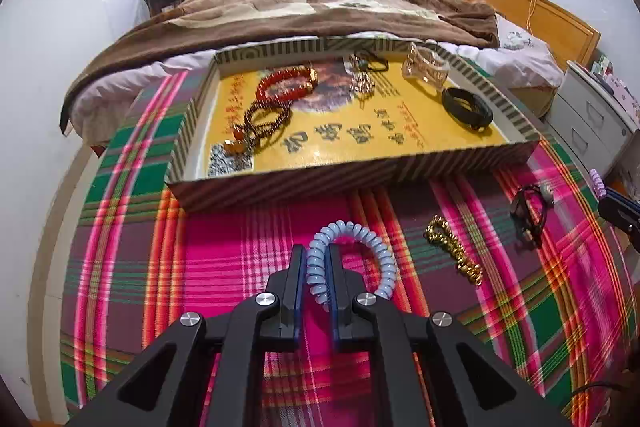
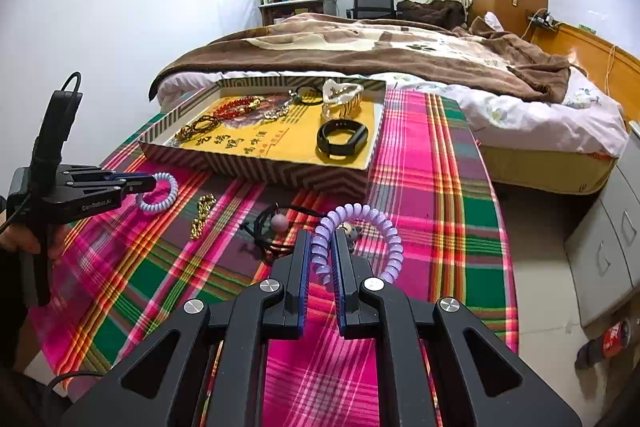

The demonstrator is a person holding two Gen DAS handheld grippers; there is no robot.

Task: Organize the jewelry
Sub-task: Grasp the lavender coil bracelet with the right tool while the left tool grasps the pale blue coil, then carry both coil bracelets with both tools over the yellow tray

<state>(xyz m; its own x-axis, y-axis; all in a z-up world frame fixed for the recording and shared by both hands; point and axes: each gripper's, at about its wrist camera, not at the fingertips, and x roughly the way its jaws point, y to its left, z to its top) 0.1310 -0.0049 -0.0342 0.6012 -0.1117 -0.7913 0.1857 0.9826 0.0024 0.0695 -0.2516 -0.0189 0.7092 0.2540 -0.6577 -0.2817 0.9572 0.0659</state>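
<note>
My left gripper (image 1: 319,259) pinches a blue coil band (image 1: 352,255); my right gripper (image 2: 322,247) pinches a purple coil band (image 2: 360,239). The tray (image 1: 320,183) sits at twelve o'clock.

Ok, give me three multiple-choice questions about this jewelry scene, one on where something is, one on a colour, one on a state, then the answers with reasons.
1. Where does the gold chain bracelet lie?
A. in the striped tray
B. on the plaid cloth in front of the tray
C. on the bed

2. What colour is the coil bracelet held by the right gripper?
A. red
B. black
C. pale purple

3. What is the left gripper doing?
A. holding a light blue coil bracelet
B. hanging open with nothing in it
C. holding the black band

Answers:
1 B, it lies on the plaid cloth short of the striped tray.
2 C, lilac coils sit between the fingers.
3 A, the fingers are closed on the coils.
</note>
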